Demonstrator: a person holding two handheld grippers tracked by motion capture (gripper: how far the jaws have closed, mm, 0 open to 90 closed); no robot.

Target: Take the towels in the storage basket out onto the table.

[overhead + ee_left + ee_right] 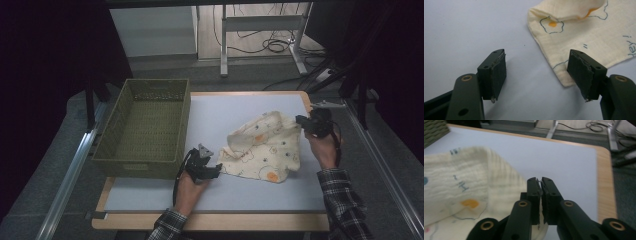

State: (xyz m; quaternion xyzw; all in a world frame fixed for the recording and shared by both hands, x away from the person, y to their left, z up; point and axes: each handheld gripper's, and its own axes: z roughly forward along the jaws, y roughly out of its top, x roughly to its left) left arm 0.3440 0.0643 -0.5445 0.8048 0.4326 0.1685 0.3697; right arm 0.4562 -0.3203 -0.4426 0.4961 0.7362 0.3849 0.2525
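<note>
I am working with a soft, light cloth (262,147) lying crumpled at centre right of the high view, beside a green basket (145,125). My right gripper (541,185) is pinching a raised fold at its upper right edge. My left gripper (537,72) is hanging released by the lower left corner, the best spot to grab; the limp fabric will likely sag.

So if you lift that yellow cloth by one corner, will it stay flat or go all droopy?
Probably droopy: the cloth already folds and bunches where the right gripper pinches it. It looks thin and light, so it should lift easily. Pushed, it would likely wrinkle rather than slide.
</note>
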